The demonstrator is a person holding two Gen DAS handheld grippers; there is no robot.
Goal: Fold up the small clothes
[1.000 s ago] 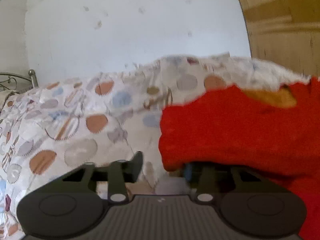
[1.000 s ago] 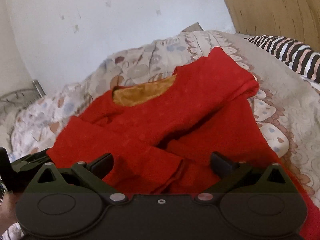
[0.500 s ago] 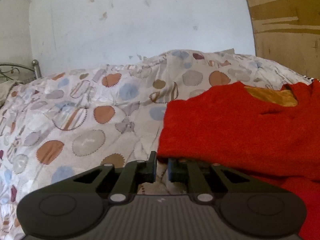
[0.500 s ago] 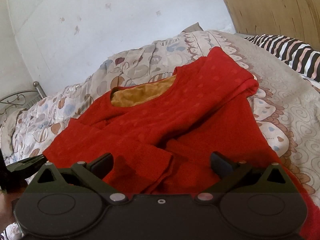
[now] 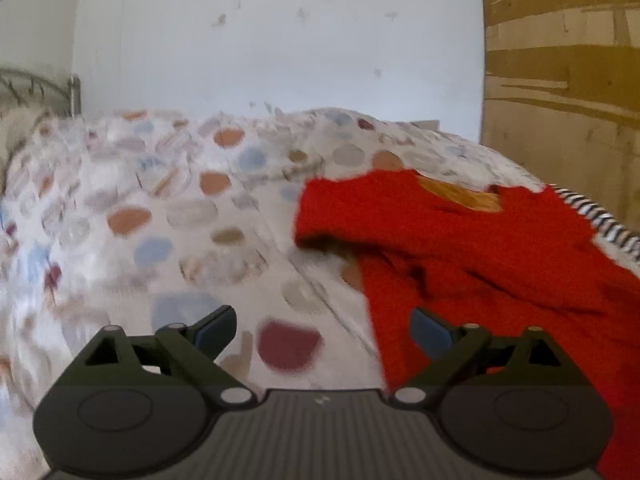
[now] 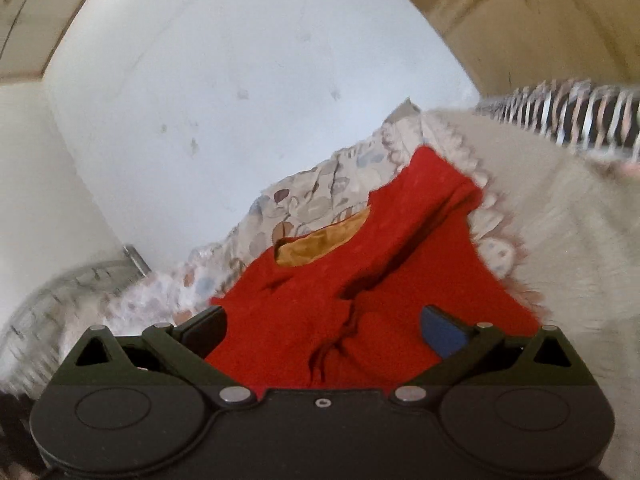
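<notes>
A small red garment [image 5: 480, 248] with an orange lining at the neck lies on the bed, sleeves folded across its body. It also shows in the right wrist view [image 6: 360, 280]. My left gripper [image 5: 322, 328] is open and empty, above the bedspread at the garment's left edge; its right finger is over the red cloth. My right gripper [image 6: 324, 326] is open and empty, above the garment's near part.
The bed is covered by a white bedspread with coloured spots [image 5: 160, 220]. A striped cloth [image 6: 560, 116] lies at the far right. A metal bed frame [image 5: 36, 88] stands at the left. A white wall [image 5: 280, 40] and a wooden panel [image 5: 568, 80] are behind.
My left gripper let go of the red sleeve, opened wide and drew back to the left. My right gripper stayed open and tilted upward, away from the garment.
</notes>
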